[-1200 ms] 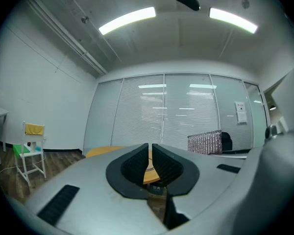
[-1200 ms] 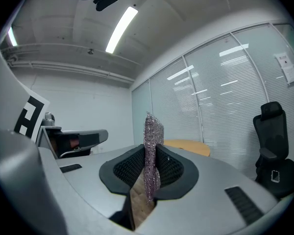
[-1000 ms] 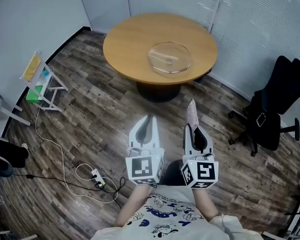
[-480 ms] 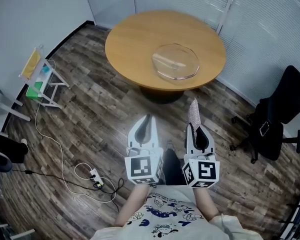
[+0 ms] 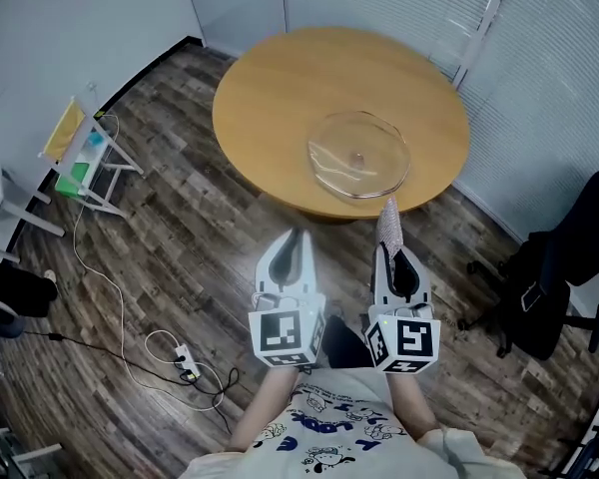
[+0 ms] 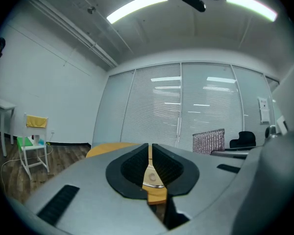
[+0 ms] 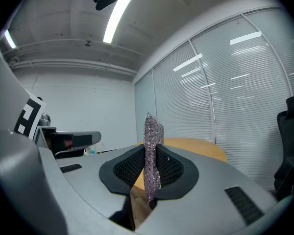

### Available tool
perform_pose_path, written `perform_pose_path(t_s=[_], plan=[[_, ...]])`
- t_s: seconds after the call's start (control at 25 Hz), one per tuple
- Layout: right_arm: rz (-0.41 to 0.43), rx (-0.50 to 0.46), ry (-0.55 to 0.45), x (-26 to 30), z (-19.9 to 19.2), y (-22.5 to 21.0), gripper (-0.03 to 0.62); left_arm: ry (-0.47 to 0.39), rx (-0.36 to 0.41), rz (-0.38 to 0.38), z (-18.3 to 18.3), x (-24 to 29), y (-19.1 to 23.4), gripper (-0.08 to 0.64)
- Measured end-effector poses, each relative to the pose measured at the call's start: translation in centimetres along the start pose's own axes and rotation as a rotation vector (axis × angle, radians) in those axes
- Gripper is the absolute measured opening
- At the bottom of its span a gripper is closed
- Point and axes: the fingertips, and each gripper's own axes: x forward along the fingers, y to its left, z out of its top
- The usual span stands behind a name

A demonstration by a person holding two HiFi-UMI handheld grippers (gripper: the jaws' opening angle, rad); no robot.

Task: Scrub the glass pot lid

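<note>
Head view: you hold both grippers side by side in front of your chest, close together but not touching, both pointing toward the table (image 5: 250,88).

Left gripper (image 5: 296,236): jaws pressed together, only a thin slit between the pads. Nothing in them.

Right gripper (image 5: 388,254): jaws clamped on the scrubbing cloth (image 5: 385,223), a silvery mesh strip. The cloth stands upright between the pads and sticks out past the tips. In the right gripper view it rises straight up the middle of the frame.

Glass lid (image 5: 359,155): lies flat on the round wooden table, on the half nearer you and toward the right side, small knob at its centre. Nothing else lies on the table top. Neither gripper touches the lid. Both are over the wood-plank floor (image 5: 190,238), short of the table's near edge; the cloth's tip lines up with that edge in the head view.

Surroundings: black office chair (image 5: 559,277) at right, near the blinds (image 5: 549,88). White rack (image 5: 80,158) with a yellow cloth at left by the wall. White cable (image 5: 120,317) trails across the floor.
</note>
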Motion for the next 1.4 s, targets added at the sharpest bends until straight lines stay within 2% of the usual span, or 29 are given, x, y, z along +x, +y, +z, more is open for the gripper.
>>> perform_pose_path(t_s=[0.44,0.88,1.4], plan=[[0.065,-0.014,0.002,9.3,1.4,-4.9,0.075,-0.002,-0.018,0.071,0.1,9.5,0.1,0.032],[0.077,-0.001,0.058,13.8,-0.2,-7.1,0.075,0.074,-0.091,0.105,-2.2,13.2,1.5,0.032],[0.036,-0.011,0.119,20.4,-1.9,-7.6,0.075,0.179,-0.213,0.064,-5.4,18.8,5.0,0.032]])
